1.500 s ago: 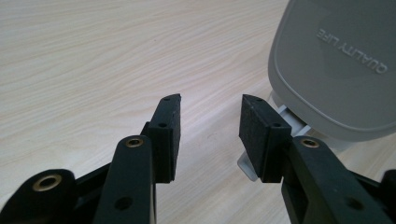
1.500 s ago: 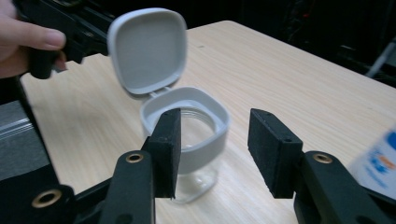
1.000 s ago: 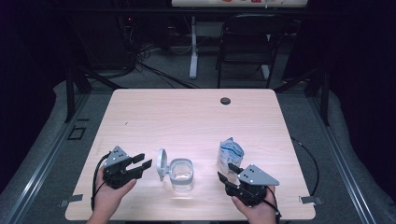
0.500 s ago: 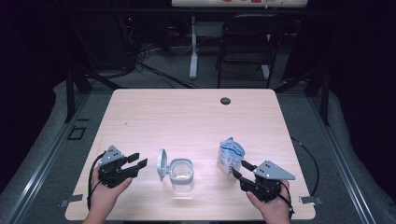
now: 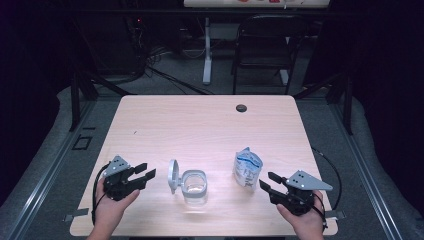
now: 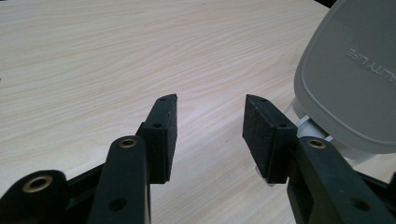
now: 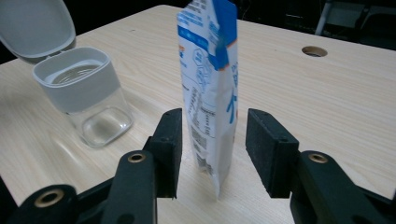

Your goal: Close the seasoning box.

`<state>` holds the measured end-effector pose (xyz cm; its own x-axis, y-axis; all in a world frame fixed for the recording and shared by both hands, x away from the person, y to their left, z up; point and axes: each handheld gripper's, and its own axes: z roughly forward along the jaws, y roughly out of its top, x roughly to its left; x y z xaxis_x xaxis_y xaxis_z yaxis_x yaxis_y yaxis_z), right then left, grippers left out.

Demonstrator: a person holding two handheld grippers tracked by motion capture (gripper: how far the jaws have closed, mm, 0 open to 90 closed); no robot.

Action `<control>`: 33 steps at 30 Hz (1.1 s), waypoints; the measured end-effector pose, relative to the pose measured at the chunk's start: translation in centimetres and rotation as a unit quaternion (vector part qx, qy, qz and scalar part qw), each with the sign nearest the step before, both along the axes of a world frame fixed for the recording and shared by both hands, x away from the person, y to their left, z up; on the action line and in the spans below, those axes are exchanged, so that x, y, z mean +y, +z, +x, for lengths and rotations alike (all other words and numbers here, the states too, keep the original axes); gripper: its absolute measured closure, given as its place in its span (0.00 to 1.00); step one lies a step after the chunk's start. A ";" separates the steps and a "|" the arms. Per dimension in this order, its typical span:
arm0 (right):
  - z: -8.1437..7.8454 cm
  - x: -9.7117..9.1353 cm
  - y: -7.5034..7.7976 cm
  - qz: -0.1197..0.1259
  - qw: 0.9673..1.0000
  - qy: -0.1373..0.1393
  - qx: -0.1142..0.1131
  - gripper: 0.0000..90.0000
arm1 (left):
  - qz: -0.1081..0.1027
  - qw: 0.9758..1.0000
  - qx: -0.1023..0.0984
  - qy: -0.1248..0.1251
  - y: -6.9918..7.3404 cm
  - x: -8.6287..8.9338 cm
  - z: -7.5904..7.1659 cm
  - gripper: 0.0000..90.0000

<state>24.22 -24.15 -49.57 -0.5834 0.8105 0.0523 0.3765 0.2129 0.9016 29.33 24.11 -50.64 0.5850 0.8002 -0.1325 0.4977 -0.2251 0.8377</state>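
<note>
While standing upright, white-and-blue pouch [image 7: 211, 88] sits ahead of wide-apart right gripper [image 7: 212, 140] fingers, unpinched, print legible in right gripper view, left gripper [image 6: 210, 128] wide, empty.

Overhead light on table [image 5: 200, 125], surroundings dark; close views sharp, claw bases slightly blurred.
</note>
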 end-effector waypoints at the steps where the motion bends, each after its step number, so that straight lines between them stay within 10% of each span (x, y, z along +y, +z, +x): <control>1: 0.1 -0.1 -0.3 -0.001 1.000 -0.008 0.000 0.59 | -0.001 1.000 -0.002 0.000 -0.1 0.0 0.1 0.61; 33: 3.4 2.2 -3.9 0.017 0.999 -0.001 0.052 0.51 | -0.002 0.999 0.004 0.038 -0.7 2.4 -1.3 0.61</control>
